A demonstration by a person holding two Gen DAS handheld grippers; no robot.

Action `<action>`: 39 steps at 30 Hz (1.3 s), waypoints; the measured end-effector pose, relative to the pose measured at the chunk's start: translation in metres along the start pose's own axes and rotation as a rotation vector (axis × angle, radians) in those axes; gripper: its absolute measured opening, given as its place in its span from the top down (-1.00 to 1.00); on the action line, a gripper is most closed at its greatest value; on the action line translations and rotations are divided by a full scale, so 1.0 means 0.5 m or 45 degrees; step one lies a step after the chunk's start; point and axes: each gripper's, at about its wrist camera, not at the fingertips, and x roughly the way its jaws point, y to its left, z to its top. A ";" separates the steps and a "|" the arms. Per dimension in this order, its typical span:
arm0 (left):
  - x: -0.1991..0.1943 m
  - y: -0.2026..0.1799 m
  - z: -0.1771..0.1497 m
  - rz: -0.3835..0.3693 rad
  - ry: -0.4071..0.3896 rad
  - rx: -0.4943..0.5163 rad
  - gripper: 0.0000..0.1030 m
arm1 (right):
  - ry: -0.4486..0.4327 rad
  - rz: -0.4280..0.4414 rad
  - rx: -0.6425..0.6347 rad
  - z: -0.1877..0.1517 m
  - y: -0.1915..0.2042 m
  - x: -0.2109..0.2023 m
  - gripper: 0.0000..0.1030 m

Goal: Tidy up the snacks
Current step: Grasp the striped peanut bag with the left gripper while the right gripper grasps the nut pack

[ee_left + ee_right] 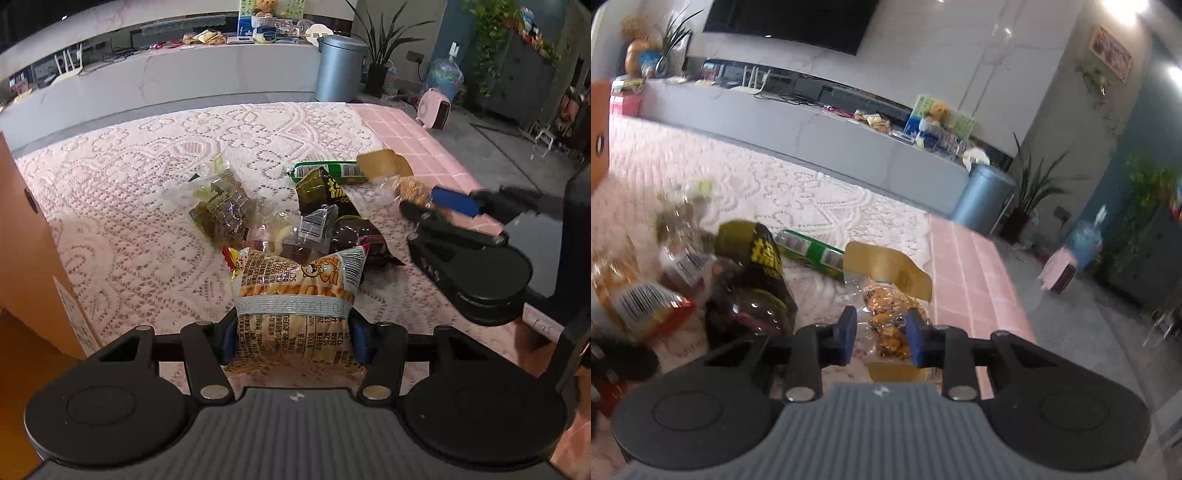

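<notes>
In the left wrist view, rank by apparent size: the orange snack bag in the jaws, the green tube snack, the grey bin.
1. Orange snack bag, though nearness inflates it.
2. Grey bin.
3. Green tube snack, partly hidden.

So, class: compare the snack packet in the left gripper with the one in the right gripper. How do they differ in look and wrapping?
1. The left gripper pinches a printed packet covered in text and cartoon art; the right gripper pinches a clear packet with plain gold ends.
2. The printed packet hides its contents; the clear packet shows golden-brown pieces.
Shared: each is gripped between blue pads, over the lace tablecloth.
</notes>
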 end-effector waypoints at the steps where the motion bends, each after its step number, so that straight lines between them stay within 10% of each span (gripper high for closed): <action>1: -0.003 0.001 -0.001 0.002 -0.001 -0.005 -0.24 | 0.010 0.013 0.015 -0.002 -0.001 -0.001 0.49; 9: -0.018 0.021 0.000 0.002 -0.009 -0.040 -0.24 | 0.023 0.098 -0.020 -0.012 0.021 -0.031 1.00; 10: -0.016 0.023 0.000 0.003 -0.004 -0.049 -0.24 | 0.026 0.091 -0.019 -0.015 0.023 -0.033 0.87; 13: -0.014 0.028 0.002 -0.002 -0.001 -0.060 -0.24 | -0.016 0.043 -0.016 -0.022 0.012 -0.032 -0.41; 20: -0.012 0.024 0.000 -0.026 0.013 -0.056 -0.24 | -0.019 0.077 0.324 -0.030 -0.093 0.031 -0.94; 32: -0.016 0.023 0.004 -0.070 0.018 -0.081 -0.25 | 0.092 0.214 0.404 -0.056 -0.120 0.098 -0.92; 39: -0.022 0.023 0.001 -0.072 0.012 -0.087 -0.25 | 0.087 0.217 0.341 -0.049 -0.111 0.092 -0.60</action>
